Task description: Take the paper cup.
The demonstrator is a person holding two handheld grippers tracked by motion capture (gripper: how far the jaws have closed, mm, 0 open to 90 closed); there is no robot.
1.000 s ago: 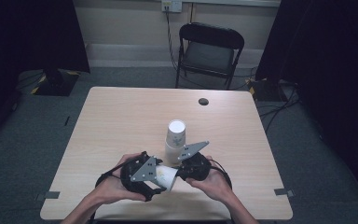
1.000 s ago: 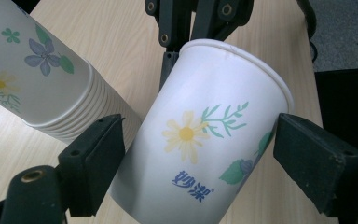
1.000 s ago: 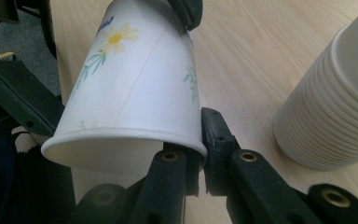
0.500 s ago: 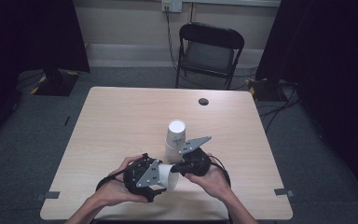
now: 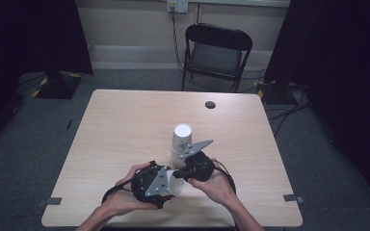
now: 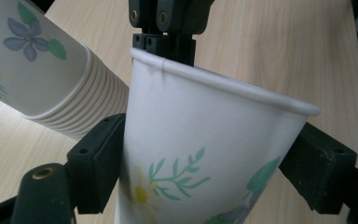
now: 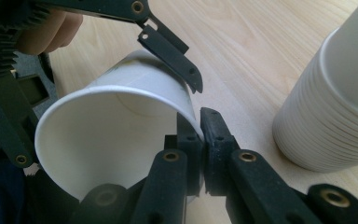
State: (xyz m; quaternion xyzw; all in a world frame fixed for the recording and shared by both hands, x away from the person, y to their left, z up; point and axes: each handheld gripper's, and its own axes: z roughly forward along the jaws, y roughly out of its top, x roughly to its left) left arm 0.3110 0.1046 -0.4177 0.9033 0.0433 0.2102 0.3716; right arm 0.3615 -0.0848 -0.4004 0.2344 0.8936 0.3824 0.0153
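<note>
A white paper cup with a flower print lies on its side between both hands, near the table's front edge. My left gripper has the cup's body between its jaws. They have just been closing, and both pads now touch its sides. My right gripper is shut on the cup's rim, one jaw inside and one outside. It comes in from the top of the left gripper view. A stack of several matching cups stands upside down just behind the hands.
The wooden table has a small dark disc near its far edge. A black folding chair stands behind the table. The cup stack is close on the right of my right gripper.
Both hands and the cup between them stay in nearly the same place. The left gripper sits a little tighter round the cup.
</note>
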